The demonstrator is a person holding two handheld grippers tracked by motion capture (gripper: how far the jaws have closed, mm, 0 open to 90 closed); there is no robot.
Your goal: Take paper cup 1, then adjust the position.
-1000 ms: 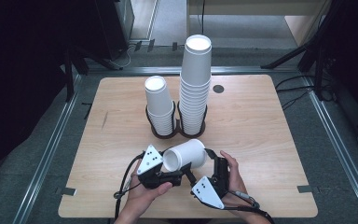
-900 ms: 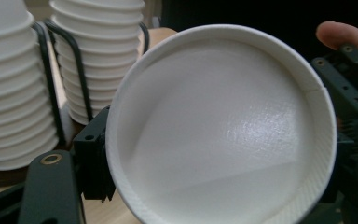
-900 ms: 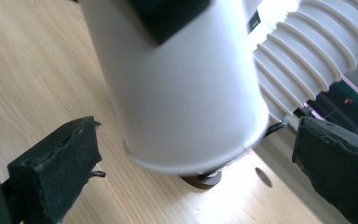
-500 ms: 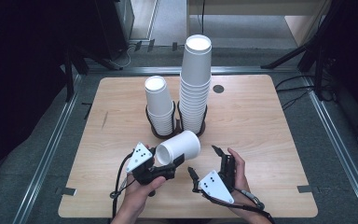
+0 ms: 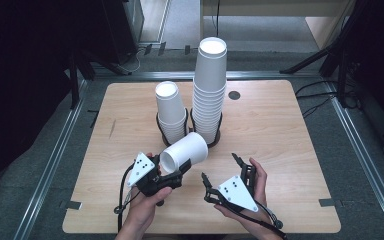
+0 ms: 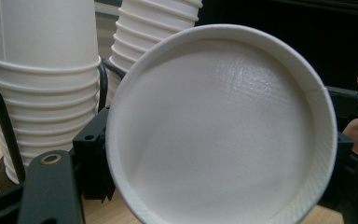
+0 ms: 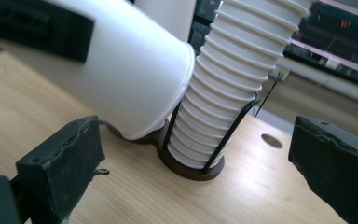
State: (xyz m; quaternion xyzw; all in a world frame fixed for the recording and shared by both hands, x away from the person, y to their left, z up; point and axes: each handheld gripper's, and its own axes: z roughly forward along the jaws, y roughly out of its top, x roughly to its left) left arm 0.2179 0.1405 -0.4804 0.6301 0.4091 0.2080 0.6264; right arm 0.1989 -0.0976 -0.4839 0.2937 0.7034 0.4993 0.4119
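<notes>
In the high view the left tongs (image 5: 177, 176) sit in the lower middle of the frame, clamped on a single white paper cup (image 5: 184, 152); the cup lies tilted on its side above the worktop (image 5: 280, 130), its open mouth turned toward the lower left and its closed base pointing up and to the right, close to the foot of the tall cup stack (image 5: 210, 90); in the left gripper view that open mouth (image 6: 219, 126) looms across most of the frame, with a black jaw at its left edge and another at its right.

The right tongs (image 5: 221, 170) lie just to the right of the left ones, in the lower centre-right of the high view, spread wide with nothing between them; the person's right hand (image 5: 252, 192) holds them from below; in the right gripper view the two black jaws stand far apart at the lower left and lower right, and the held cup (image 7: 121, 70) slants across the upper left.

Behind, at the middle of the worktop, stand two stacks of upside-down paper cups, each in a black wire holder (image 5: 165, 132): the short cup stack (image 5: 170, 112) on the left, the tall one just beside it on the right; a small dark round hole (image 5: 234, 95) shows in the worktop, right of the tall stack.
</notes>
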